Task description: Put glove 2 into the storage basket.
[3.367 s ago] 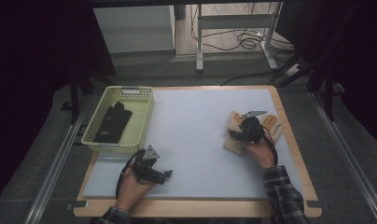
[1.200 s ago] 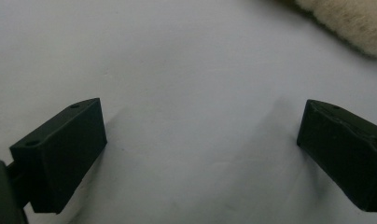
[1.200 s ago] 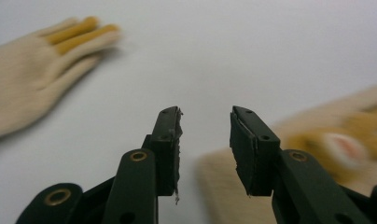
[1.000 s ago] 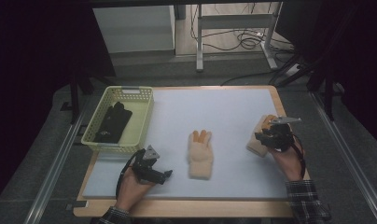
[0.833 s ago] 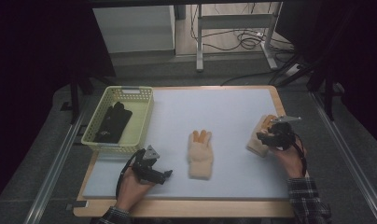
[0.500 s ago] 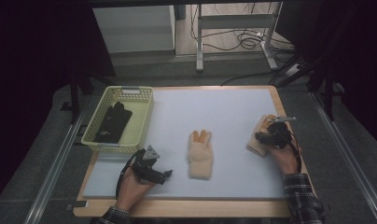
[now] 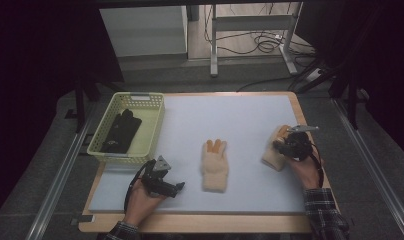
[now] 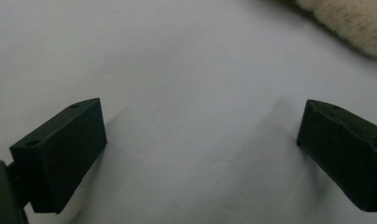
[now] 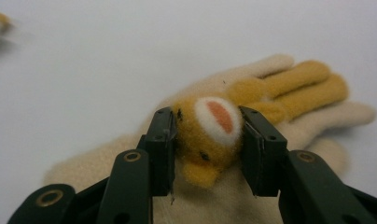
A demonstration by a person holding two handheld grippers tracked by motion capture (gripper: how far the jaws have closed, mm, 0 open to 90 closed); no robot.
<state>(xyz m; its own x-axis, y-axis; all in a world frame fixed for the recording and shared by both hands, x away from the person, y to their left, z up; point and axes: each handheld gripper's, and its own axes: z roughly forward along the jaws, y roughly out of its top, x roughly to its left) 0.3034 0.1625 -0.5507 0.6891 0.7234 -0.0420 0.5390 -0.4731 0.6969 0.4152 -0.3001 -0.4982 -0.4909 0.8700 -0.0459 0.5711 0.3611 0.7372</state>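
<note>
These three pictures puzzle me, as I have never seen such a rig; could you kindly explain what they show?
A person sits at a table and holds a hand tool with two black fingers in each hand. The high view looks down from above the person's side. The other two pictures come from small cameras riding on each tool, looking along its fingers.

On the pale table mat lie a yellow basket holding a black glove, a cream glove in the middle, and a second cream glove at the right. The right gripper has just been closing on that glove's orange animal face, which sits pressed between its fingers. The left gripper rests open over bare mat, holding nothing.
</note>
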